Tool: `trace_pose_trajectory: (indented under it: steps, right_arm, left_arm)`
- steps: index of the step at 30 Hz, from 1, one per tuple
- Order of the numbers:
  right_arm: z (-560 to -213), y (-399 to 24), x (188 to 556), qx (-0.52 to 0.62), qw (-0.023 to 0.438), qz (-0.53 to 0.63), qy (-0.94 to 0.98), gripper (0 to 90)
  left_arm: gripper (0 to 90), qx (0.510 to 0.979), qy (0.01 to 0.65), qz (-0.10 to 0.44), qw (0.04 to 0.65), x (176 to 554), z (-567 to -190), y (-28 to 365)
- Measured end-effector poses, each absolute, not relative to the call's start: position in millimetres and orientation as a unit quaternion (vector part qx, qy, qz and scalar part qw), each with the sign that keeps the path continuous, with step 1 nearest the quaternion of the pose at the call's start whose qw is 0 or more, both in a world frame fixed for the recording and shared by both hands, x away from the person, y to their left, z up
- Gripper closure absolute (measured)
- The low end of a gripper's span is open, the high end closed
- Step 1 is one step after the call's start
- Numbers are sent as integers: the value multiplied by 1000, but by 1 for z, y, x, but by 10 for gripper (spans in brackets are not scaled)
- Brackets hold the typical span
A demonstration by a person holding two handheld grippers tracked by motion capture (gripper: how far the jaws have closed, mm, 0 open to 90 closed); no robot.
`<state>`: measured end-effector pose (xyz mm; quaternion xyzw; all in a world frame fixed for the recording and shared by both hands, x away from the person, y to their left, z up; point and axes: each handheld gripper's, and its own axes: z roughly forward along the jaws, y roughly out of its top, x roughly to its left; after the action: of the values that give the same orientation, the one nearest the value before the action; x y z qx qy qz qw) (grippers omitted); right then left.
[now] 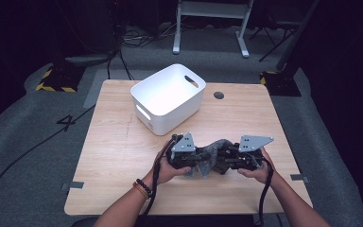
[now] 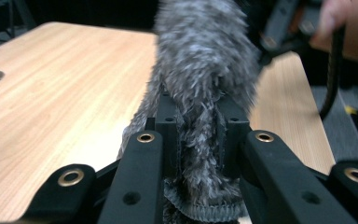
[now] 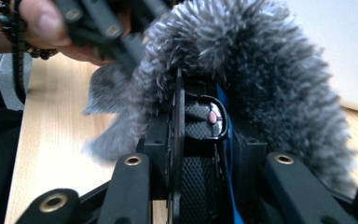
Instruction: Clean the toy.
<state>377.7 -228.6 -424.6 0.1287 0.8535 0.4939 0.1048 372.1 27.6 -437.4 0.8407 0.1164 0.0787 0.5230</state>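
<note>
On the wooden table (image 1: pixel 113 156), before a dark room, our left gripper (image 1: pixel 194 160) and right gripper (image 1: pixel 223 158) both clamp the grey sock (image 1: pixel 212 152), near the white bin (image 1: pixel 168 99).

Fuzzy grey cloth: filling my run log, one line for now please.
left tool: shut on fuzzy grey cloth | right tool: shut on cloth | white plastic bin: behind

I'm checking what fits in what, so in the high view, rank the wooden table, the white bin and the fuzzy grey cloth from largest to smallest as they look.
1. wooden table, by far the largest.
2. white bin.
3. fuzzy grey cloth, smallest as it shows, though it is bunched between the left gripper and the right gripper, which hide part of it.
</note>
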Motion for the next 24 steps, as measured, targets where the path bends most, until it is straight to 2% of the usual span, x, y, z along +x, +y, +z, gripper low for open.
trace_pose_trajectory:
  steps: [4, 16, 20, 24]
  right_arm:
    - [-428, -230, 379, 134, 109, 488, 856, 661]
    - [-423, -236, 380, 144, 119, 500, 846, 661]
    - [-420, -237, 380, 146, 124, 505, 842, 661]
    - [-418, -239, 381, 154, 127, 506, 839, 661]
  left_arm:
    - [755, 859, 117, 85, 490, 371, -447, 19]
    - [756, 931, 97, 140, 323, 371, -489, -9]
    - [756, 928, 109, 121, 337, 372, -490, -8]
    - [758, 920, 68, 105, 372, 360, -478, -7]
